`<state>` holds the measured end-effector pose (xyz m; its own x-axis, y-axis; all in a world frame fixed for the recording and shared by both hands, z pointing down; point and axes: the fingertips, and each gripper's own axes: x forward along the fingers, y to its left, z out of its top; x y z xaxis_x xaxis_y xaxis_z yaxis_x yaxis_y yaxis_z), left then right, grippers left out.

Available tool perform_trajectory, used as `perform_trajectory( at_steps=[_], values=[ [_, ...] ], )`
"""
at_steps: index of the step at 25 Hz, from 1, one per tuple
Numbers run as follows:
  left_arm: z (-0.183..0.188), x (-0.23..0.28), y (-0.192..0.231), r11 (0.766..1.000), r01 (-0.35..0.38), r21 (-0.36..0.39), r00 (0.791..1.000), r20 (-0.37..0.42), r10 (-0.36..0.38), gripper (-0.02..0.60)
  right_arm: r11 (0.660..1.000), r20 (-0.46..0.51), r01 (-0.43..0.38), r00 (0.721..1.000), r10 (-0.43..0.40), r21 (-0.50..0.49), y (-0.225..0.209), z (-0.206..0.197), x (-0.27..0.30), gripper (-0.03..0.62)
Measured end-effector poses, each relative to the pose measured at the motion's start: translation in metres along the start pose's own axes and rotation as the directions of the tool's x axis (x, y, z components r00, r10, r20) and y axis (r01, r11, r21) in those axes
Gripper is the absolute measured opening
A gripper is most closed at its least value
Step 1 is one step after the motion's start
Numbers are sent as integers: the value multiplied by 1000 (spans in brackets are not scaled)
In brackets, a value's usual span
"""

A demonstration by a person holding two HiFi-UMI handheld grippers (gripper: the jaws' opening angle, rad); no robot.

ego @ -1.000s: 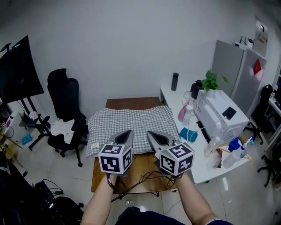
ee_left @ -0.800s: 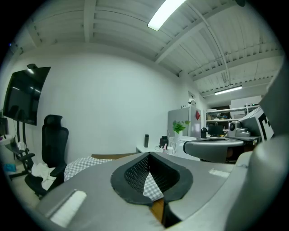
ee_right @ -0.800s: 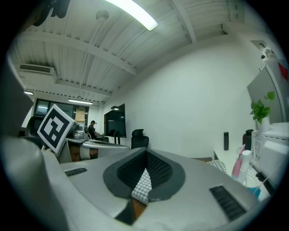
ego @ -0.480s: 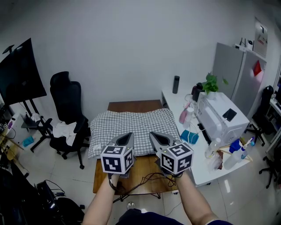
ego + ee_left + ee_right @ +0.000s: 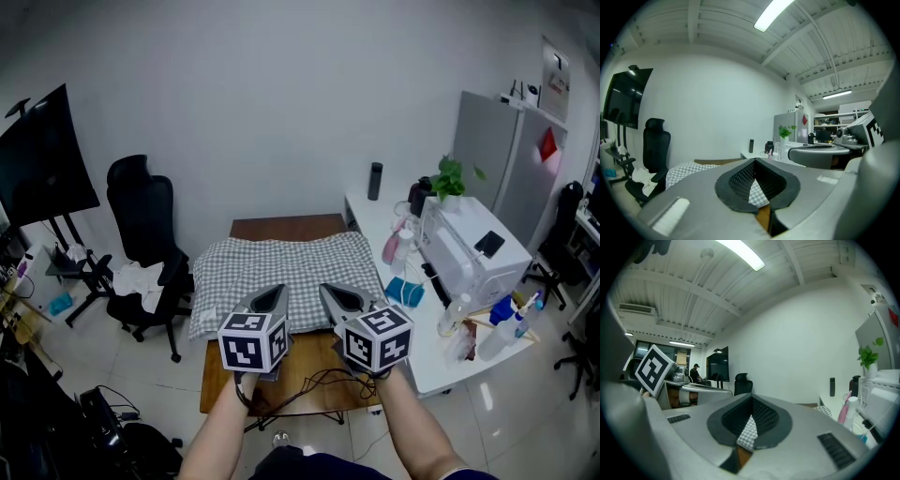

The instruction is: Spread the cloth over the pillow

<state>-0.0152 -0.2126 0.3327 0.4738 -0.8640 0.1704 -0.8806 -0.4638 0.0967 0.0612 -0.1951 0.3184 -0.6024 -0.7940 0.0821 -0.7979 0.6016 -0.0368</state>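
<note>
Your left claw (image 5: 273, 290) and right claw (image 5: 330, 289) are held side by side over the near part of the brown wooden counter (image 5: 281, 226), with their tips above the near edge of the checked cloth (image 5: 281, 267). In both gripper views the jaws are pressed together. The checked fabric shows only through the hollow behind the tips, so neither claw has hold of anything. Both claws point roughly level towards the far wall.

The cloth lies spread flat across the middle of the counter. It covers the pillow, which shows only as the padded bulk underneath. The left edge of the cloth hangs slightly past the side of the counter. Bare wood shows beyond its far edge and also on the near side below your claws, where a dark cable (image 5: 314, 380) lies in loops.

A black office chair (image 5: 145, 211) stands just to the left of the counter. To the right, a white counter (image 5: 370, 217) carries a black bottle (image 5: 375, 180), a potted plant (image 5: 450, 174) and a white machine (image 5: 469, 248).
</note>
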Motion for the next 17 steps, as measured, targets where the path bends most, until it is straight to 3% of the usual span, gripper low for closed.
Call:
perform_trajectory(
  at_steps=[17],
  values=[
    [-4, -1, 1, 1000, 7, -16, 1000, -2, -7, 9, 1000, -9, 3, 1000, -3, 3, 4, -4, 3, 8]
  ],
)
